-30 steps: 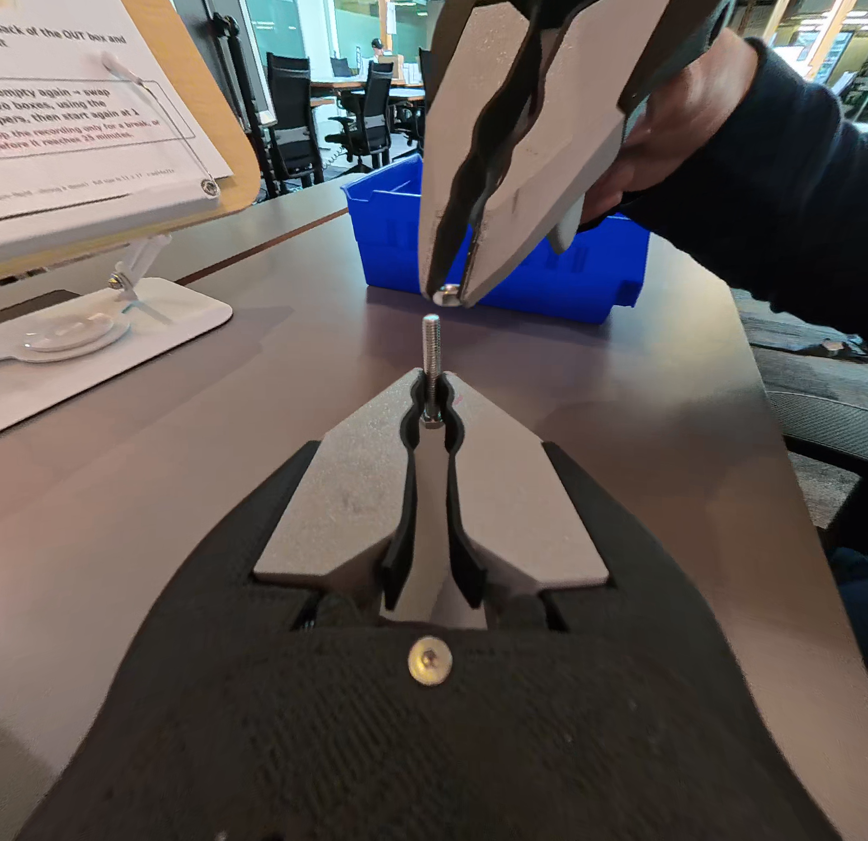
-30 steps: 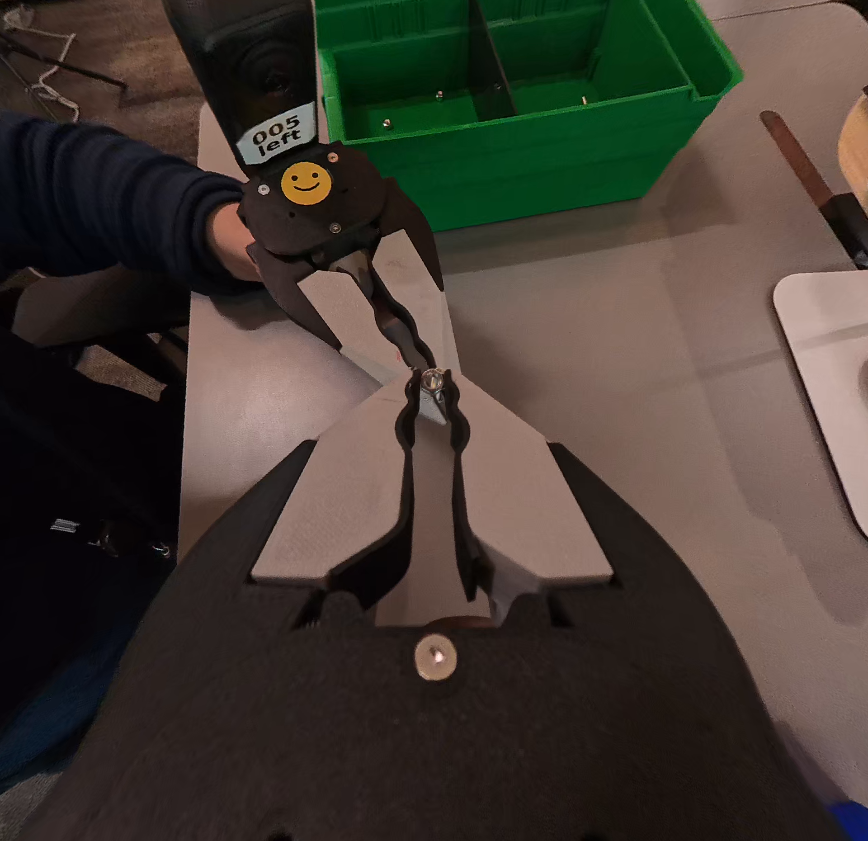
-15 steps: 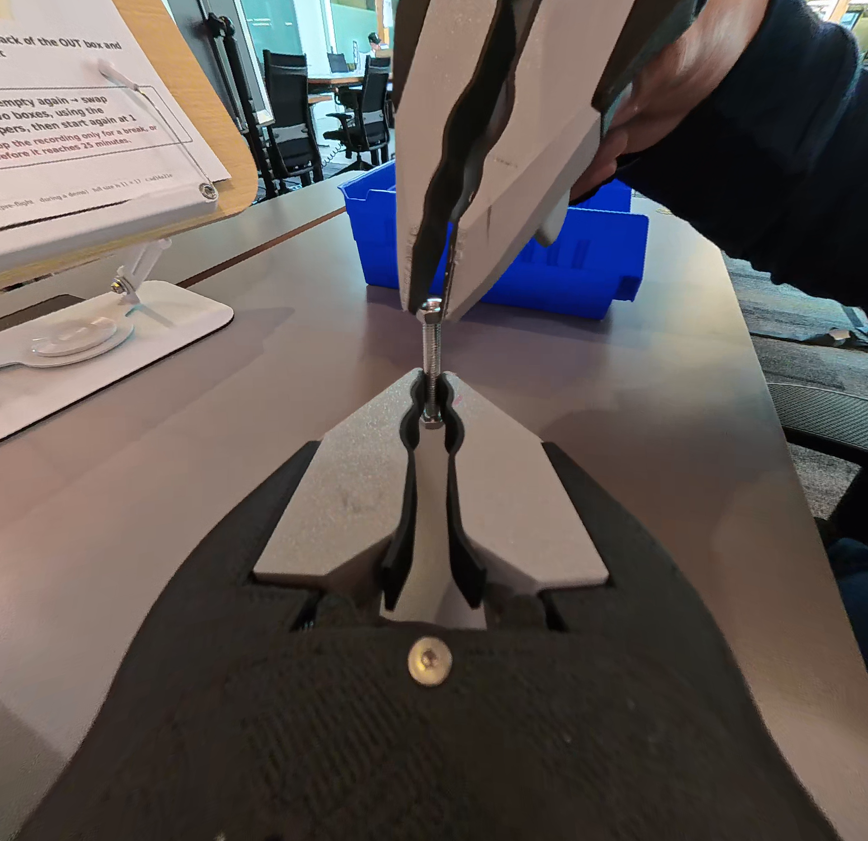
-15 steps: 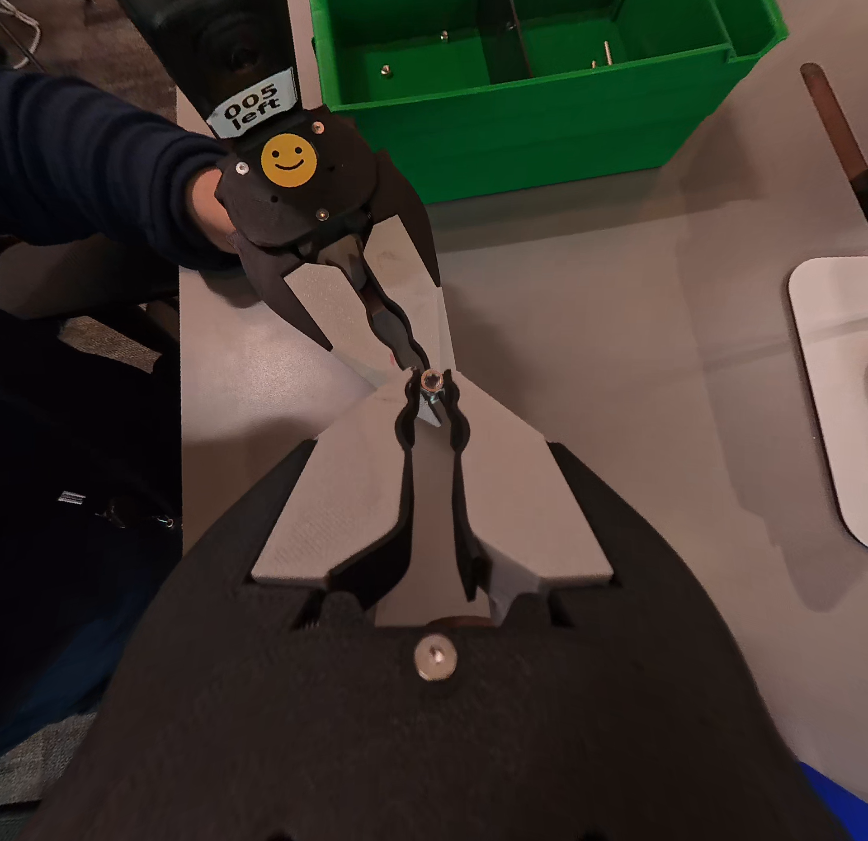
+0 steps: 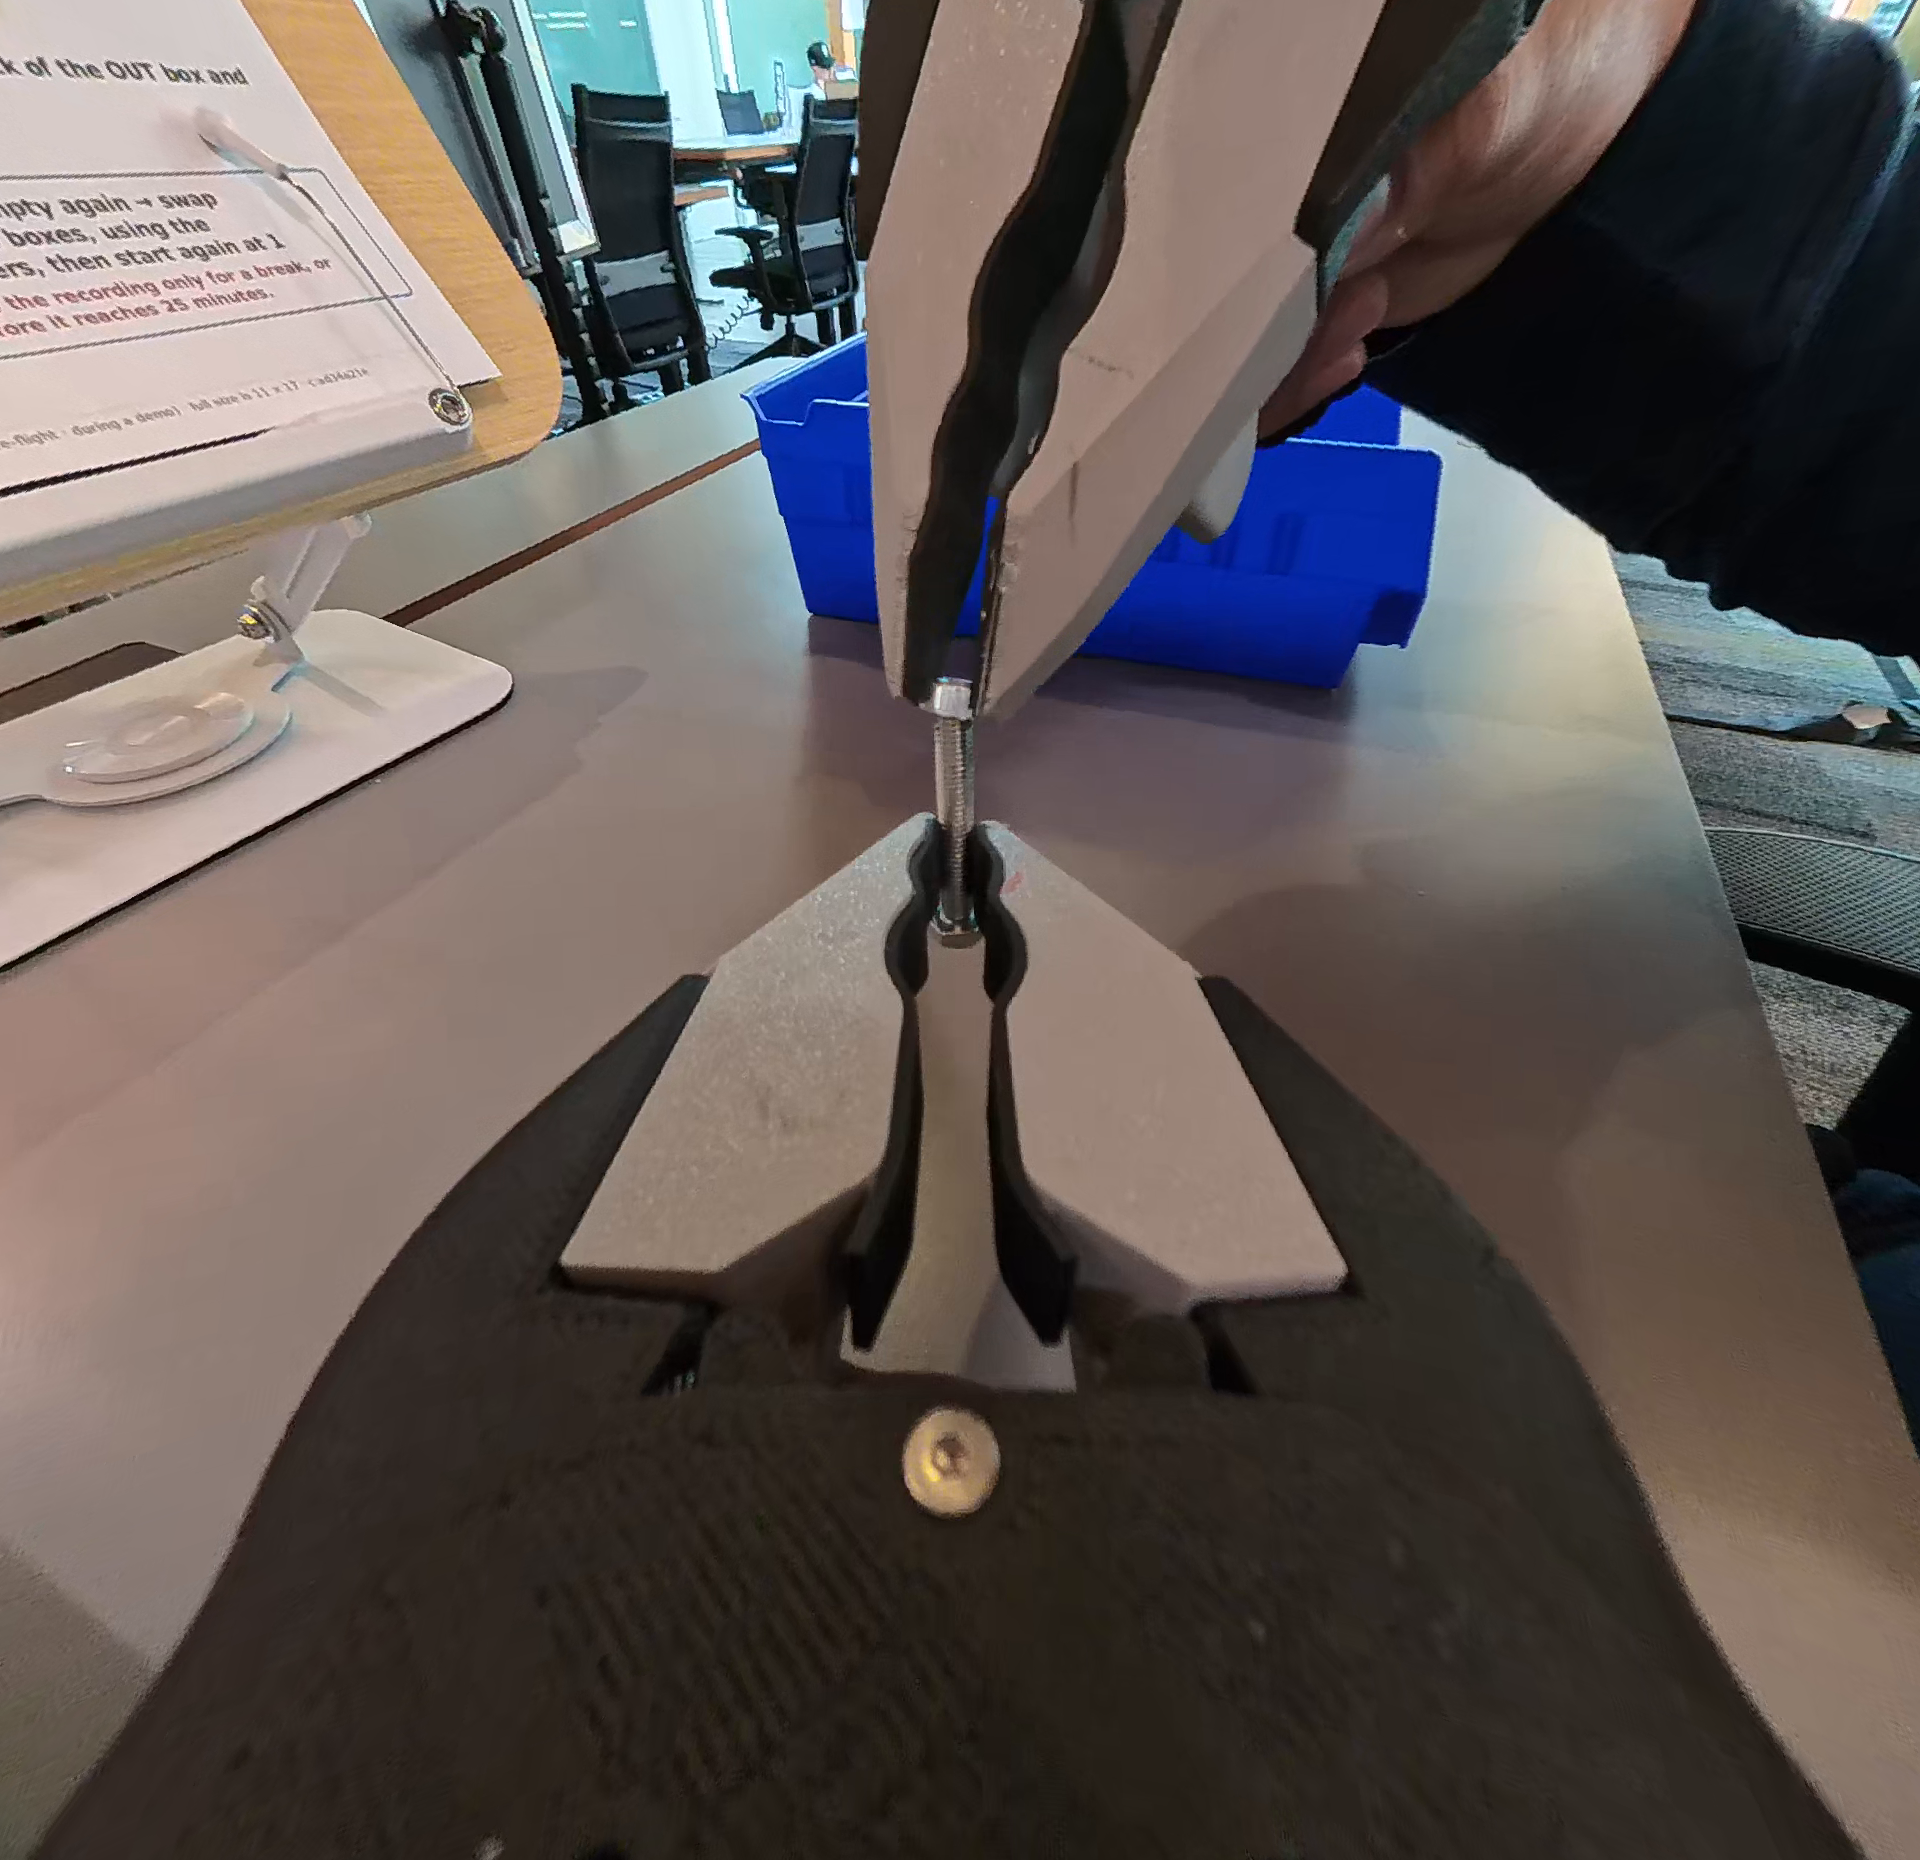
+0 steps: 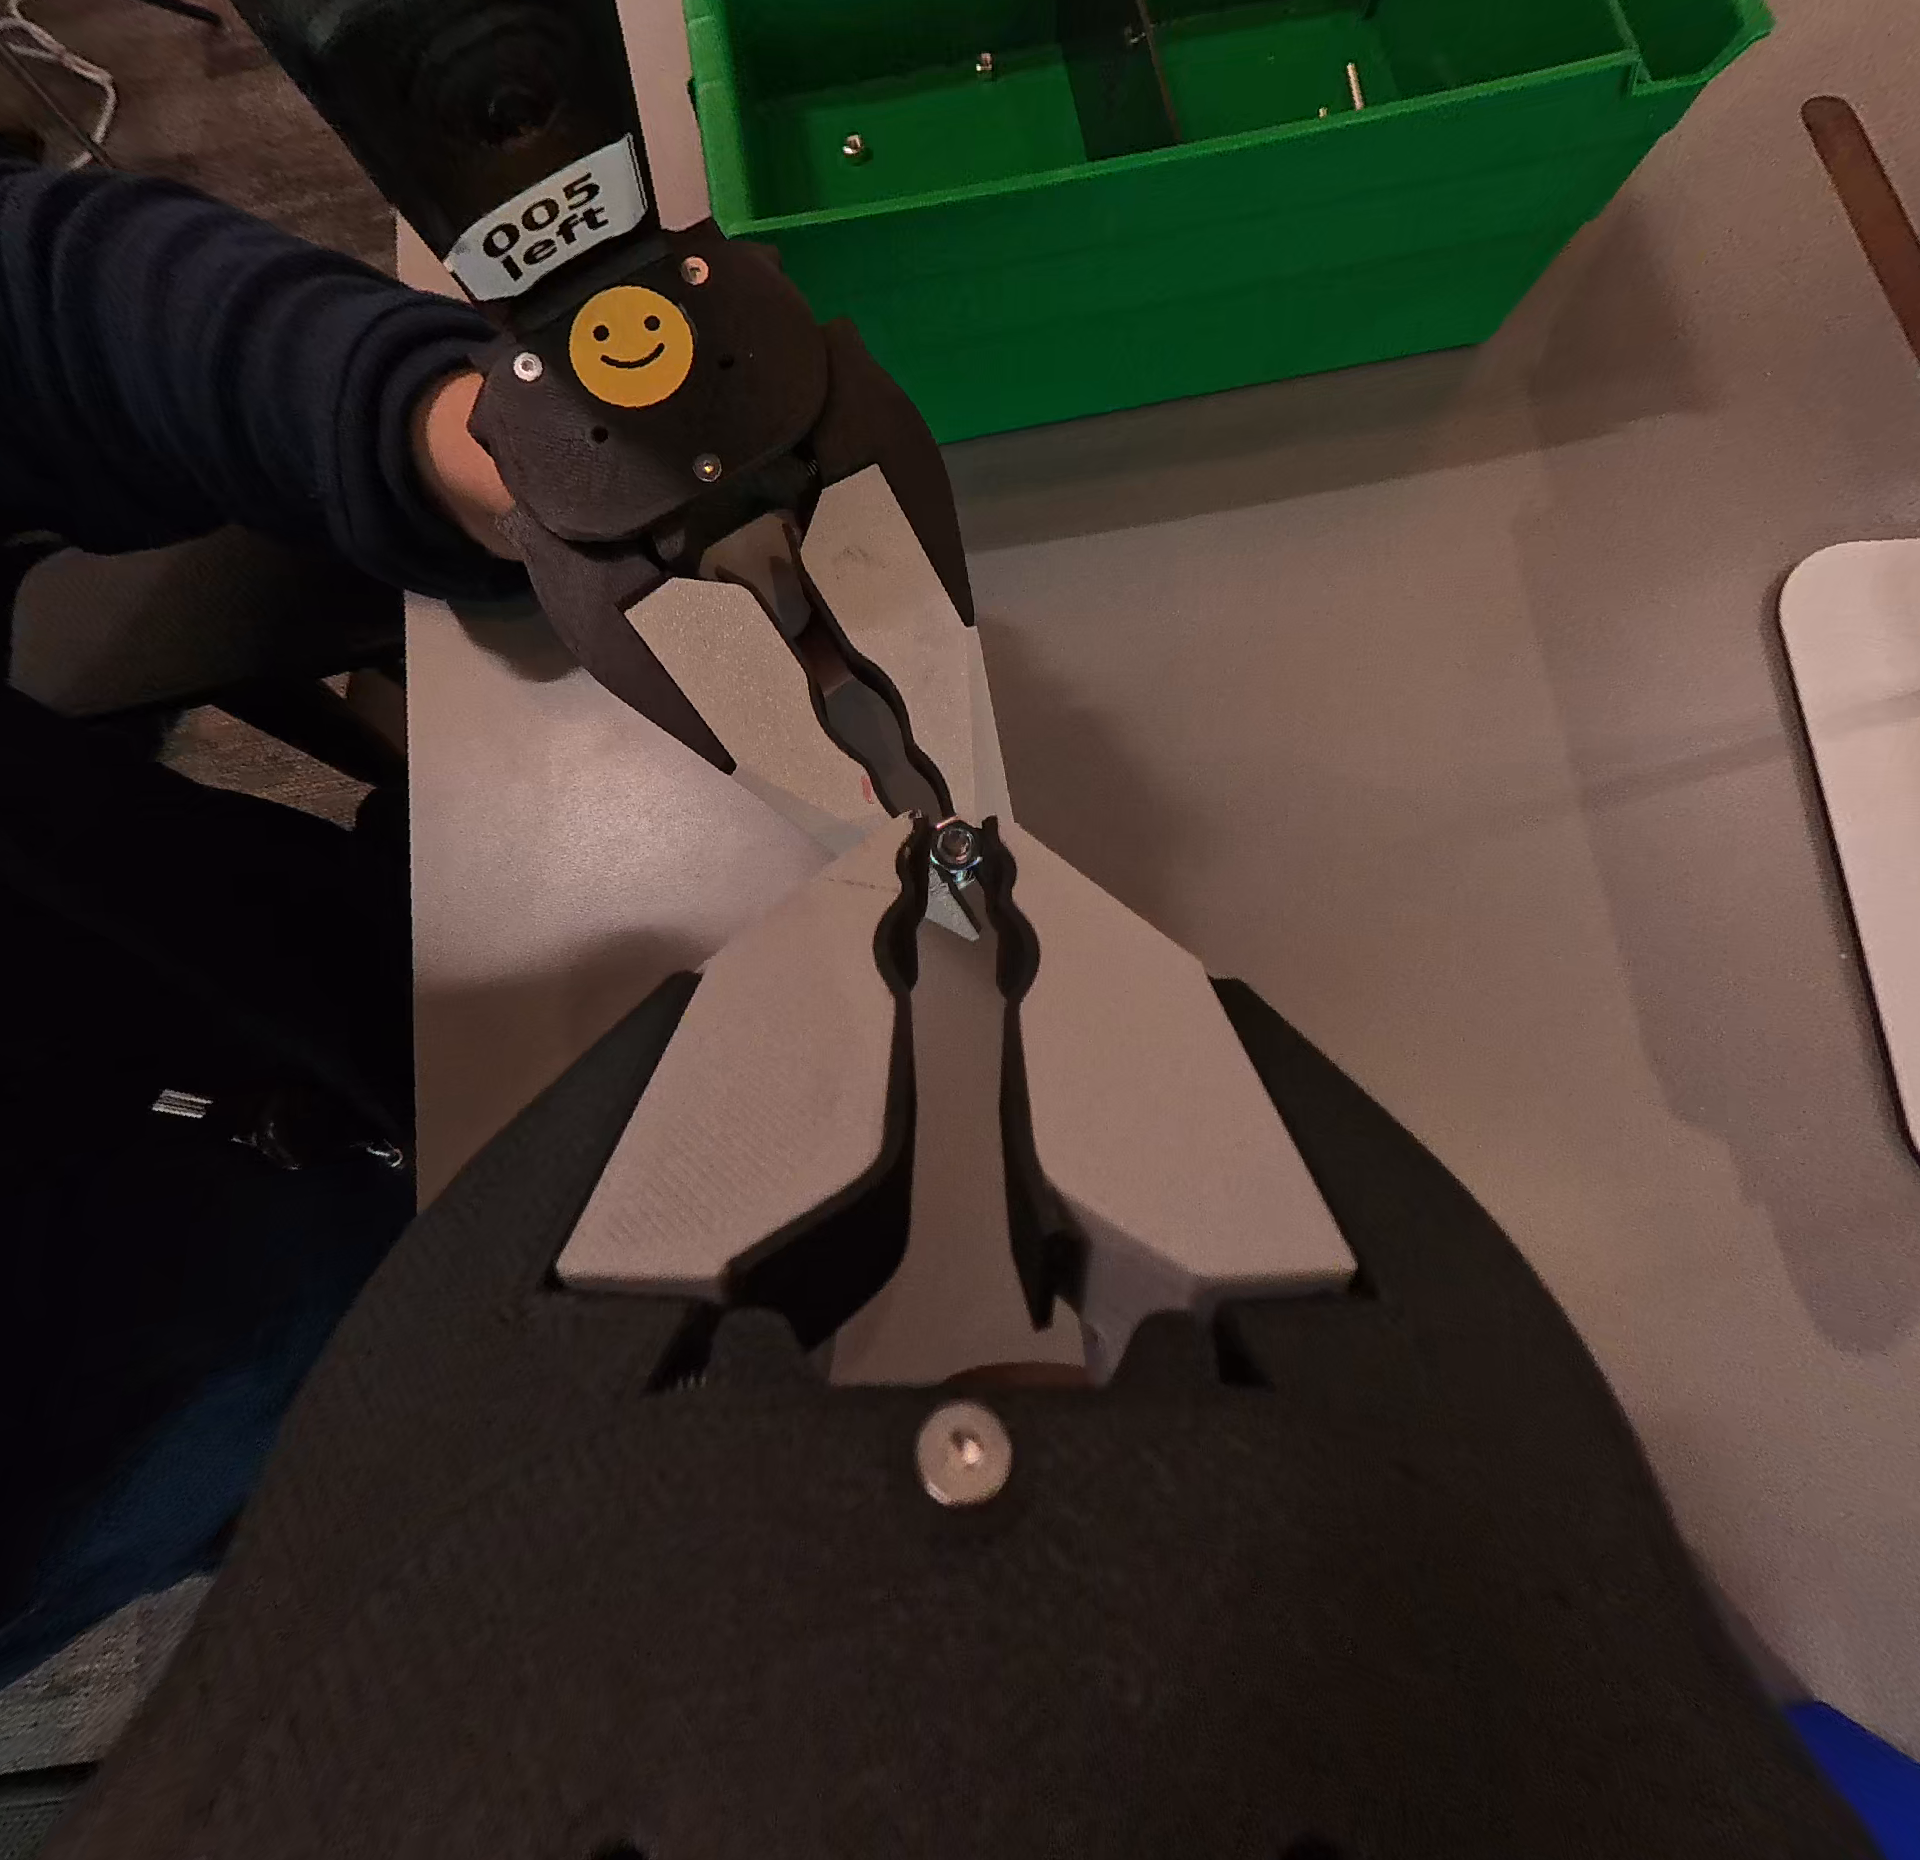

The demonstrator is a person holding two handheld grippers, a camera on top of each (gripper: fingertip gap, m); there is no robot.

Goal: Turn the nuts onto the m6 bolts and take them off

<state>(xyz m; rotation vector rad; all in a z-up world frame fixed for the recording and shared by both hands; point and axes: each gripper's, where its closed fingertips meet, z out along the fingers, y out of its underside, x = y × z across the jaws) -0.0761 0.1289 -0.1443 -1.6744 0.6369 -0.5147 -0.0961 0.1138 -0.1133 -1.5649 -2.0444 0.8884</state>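
My left gripper (image 5: 951, 854) is shut on the lower part of a silver M6 bolt (image 5: 952, 771), which stands upright above the grey table. My right gripper (image 5: 951, 693) comes down from above in the left wrist view, shut on a silver nut (image 5: 950, 696) that sits on the bolt's top end. In the right wrist view my right gripper (image 6: 954, 842) looks straight down on the nut (image 6: 954, 846), with the left gripper (image 6: 914, 802) just beyond it; the bolt is hidden under the nut.
A blue bin (image 5: 1278, 584) stands behind the grippers. A green divided bin (image 6: 1195, 148) with a few bolts and nuts stands at the far side. A white stand with a printed sheet (image 5: 208, 283) is at the left. The table edge (image 5: 1704, 875) runs along the right. Less than 4 cm separates the two grippers' tips.
My right gripper has come down with the nut from just above the bolt until the nut sits on the bolt's tip. The left gripper has held the bolt still.
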